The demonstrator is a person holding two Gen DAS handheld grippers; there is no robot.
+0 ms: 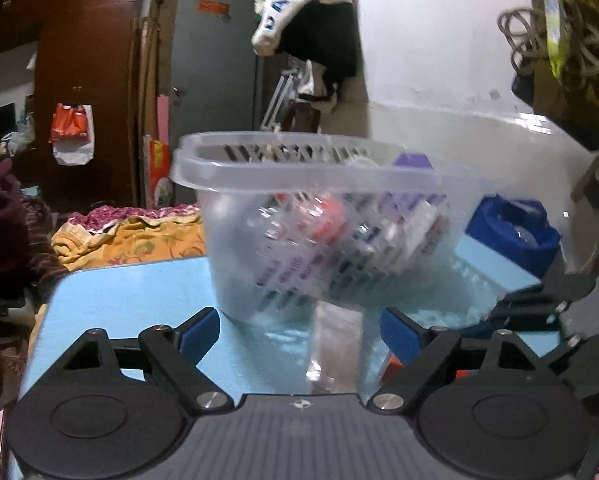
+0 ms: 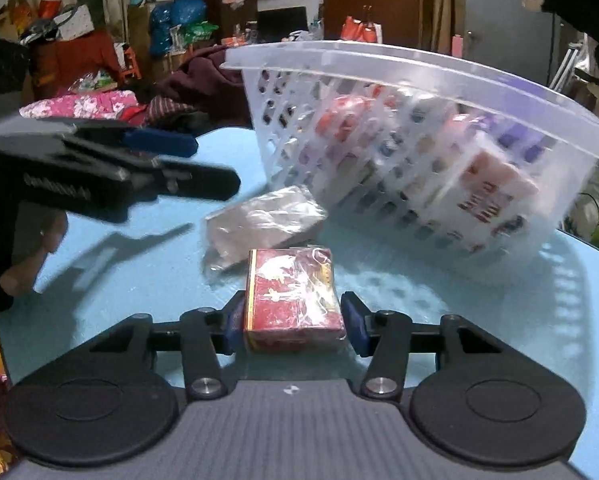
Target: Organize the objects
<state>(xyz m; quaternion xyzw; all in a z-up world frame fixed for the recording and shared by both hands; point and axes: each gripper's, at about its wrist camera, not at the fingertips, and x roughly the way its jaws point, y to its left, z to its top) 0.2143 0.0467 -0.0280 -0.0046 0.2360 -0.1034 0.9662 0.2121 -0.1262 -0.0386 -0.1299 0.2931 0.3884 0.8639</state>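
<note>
Right claw [image 2: 295, 322] grips red box [image 2: 293, 300]; left claw [image 1: 299, 330] gapes, blurred basket [image 1: 323, 224] ahead.

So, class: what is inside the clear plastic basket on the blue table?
Through the slotted wall of the basket show several packs: a red-and-white box, a red pack and purple ones. How many lie there, and what is beneath them, is hidden by blur and overlap.
</note>
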